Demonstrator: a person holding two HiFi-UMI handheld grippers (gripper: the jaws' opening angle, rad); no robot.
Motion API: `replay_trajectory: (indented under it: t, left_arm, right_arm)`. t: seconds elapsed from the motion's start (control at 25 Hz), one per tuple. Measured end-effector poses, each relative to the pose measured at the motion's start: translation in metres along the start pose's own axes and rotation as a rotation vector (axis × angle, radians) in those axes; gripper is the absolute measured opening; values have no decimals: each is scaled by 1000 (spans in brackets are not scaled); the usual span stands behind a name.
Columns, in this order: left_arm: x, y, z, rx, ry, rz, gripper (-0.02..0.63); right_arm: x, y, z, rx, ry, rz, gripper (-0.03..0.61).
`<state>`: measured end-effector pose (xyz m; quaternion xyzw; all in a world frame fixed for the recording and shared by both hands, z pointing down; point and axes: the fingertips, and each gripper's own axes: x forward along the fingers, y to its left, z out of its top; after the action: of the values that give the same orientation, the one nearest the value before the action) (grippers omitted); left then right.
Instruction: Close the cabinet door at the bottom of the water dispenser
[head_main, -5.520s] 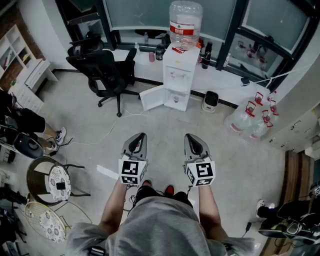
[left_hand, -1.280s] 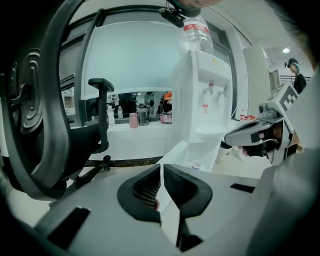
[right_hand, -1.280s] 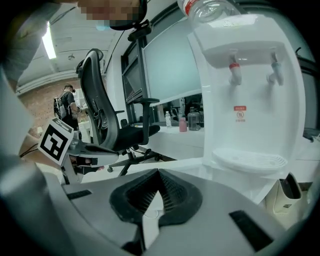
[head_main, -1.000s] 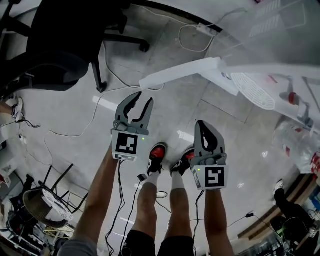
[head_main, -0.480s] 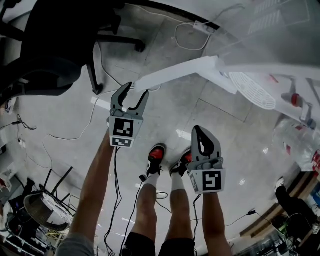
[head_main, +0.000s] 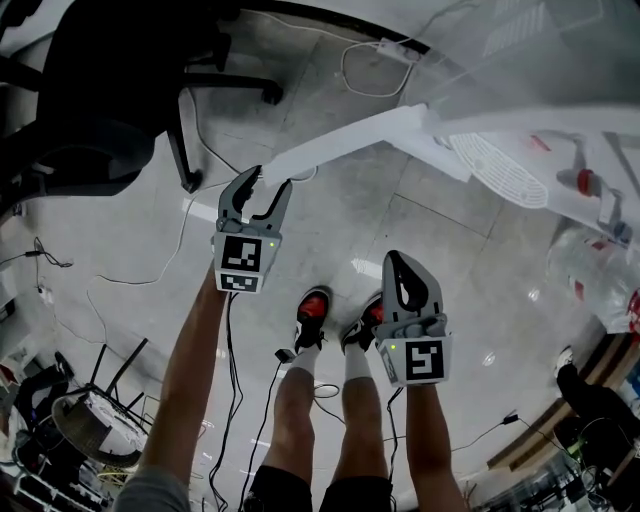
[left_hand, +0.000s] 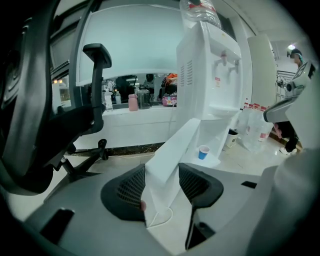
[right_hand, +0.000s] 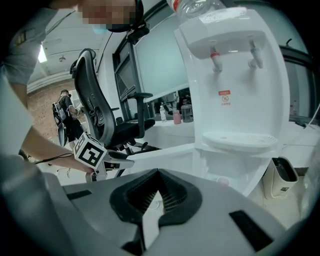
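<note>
The white cabinet door (head_main: 340, 140) stands swung out from the foot of the water dispenser (left_hand: 210, 75), its free end toward me. My left gripper (head_main: 266, 180) is at that free end. In the left gripper view the door's edge (left_hand: 167, 160) lies between the jaws of the left gripper (left_hand: 161, 175); they are closing from wide, and I see no pad pressing on it. A blue cup (left_hand: 203, 152) sits in the open cabinet. My right gripper (head_main: 402, 262) hangs lower, nearer my feet, shut and empty; its pads (right_hand: 165, 195) meet before the dispenser (right_hand: 235, 85).
A black office chair (head_main: 100, 90) stands close on the left of the door, its wheeled base (left_hand: 85, 160) near the left gripper. Cables (head_main: 190, 240) trail over the grey floor. Water bottles (head_main: 600, 280) and a small bin (right_hand: 283, 175) are to the dispenser's right.
My left gripper has moved forward to the door's free end and its jaws have spread wider, now straddling the edge. The right gripper has barely shifted.
</note>
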<state>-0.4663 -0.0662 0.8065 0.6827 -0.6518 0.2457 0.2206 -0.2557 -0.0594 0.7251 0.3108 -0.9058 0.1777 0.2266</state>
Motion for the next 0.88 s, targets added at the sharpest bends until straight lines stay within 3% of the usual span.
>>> replay_trajectory:
  t: [0.4, 0.88]
  left_arm:
    - [-24, -41, -17, 25, 2, -36, 199]
    - [-50, -109, -34, 60, 11, -138, 181]
  right_arm:
    - [-28, -6, -22, 25, -11, -43, 17]
    - [-74, -7, -55, 60, -20, -92, 17]
